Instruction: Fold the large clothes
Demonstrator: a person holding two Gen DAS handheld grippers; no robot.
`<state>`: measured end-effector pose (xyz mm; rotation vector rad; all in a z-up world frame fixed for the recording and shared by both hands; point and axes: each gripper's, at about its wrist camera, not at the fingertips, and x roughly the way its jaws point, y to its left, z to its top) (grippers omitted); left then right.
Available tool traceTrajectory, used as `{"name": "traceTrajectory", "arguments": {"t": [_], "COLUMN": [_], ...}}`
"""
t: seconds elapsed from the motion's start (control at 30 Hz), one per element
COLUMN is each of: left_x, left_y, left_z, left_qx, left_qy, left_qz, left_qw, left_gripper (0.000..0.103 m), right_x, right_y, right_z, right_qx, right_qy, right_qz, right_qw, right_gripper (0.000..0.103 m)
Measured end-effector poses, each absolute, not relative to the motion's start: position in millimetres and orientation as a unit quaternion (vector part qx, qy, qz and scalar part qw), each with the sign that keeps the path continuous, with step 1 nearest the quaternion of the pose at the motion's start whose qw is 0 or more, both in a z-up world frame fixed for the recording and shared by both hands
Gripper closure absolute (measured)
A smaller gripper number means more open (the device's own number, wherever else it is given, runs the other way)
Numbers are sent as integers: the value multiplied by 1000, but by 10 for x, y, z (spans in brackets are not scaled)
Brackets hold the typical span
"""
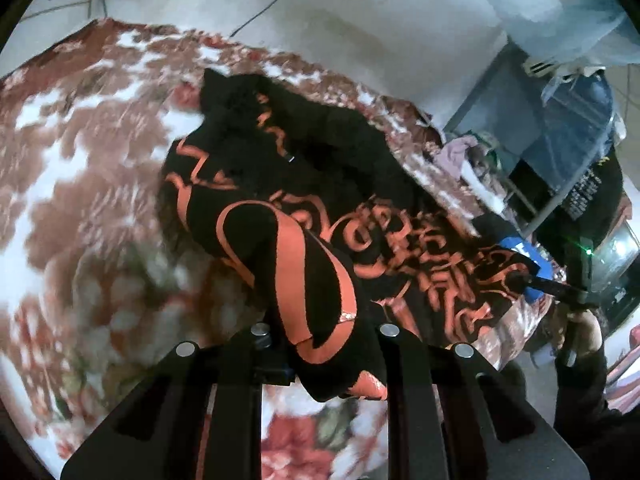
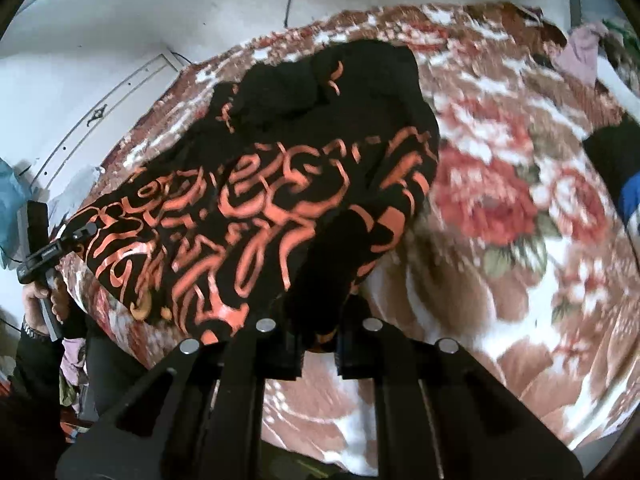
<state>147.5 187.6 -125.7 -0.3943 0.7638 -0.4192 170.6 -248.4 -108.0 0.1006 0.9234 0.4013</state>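
Black cloth with orange scrollwork, a large garment [image 1: 304, 200], lies spread across the floral blanket [image 1: 80, 168] of a bed, its near edge raised off the bedding at two points. Left gripper [image 1: 324, 356] is clenched on one near corner, fabric bunched between its jaws; right gripper [image 2: 318, 344] is clenched on the other near corner, a dark fold pinched between its jaws. Each wrist view shows the opposite gripper at the far end of the same hem, held in a person's hand [image 2: 42, 300]. Far part of the garment rests crumpled toward the wall [image 1: 360, 20]. Step in hand, by my reading: near hem gripped and lifted, first fold begun but not laid. Next move likely calls for carrying both corners together, level and taut, over to the far edge, then releasing.
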Motion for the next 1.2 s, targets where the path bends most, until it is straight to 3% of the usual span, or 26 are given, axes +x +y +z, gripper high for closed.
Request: {"name": "traceTrajectory", "arguments": {"t": [0.33, 0.67, 1.2], "left_x": [1967, 2996, 5390], "left_y": [1749, 1665, 2006], "left_z": [-467, 64, 9], "left_qx": [-178, -160, -210], "left_qy": [311, 290, 331], "left_qz": [-237, -248, -199], "left_qw": [903, 910, 898], "left_gripper": [86, 86, 86], "right_x": [2170, 3084, 5607], "right_y": [-2230, -1952, -1888], "right_z": [-372, 189, 61], "right_qx": [19, -21, -35], "right_qy": [393, 358, 405], "right_qz": [205, 183, 125], "right_qw": [896, 915, 905], "right_gripper": [93, 95, 95]}}
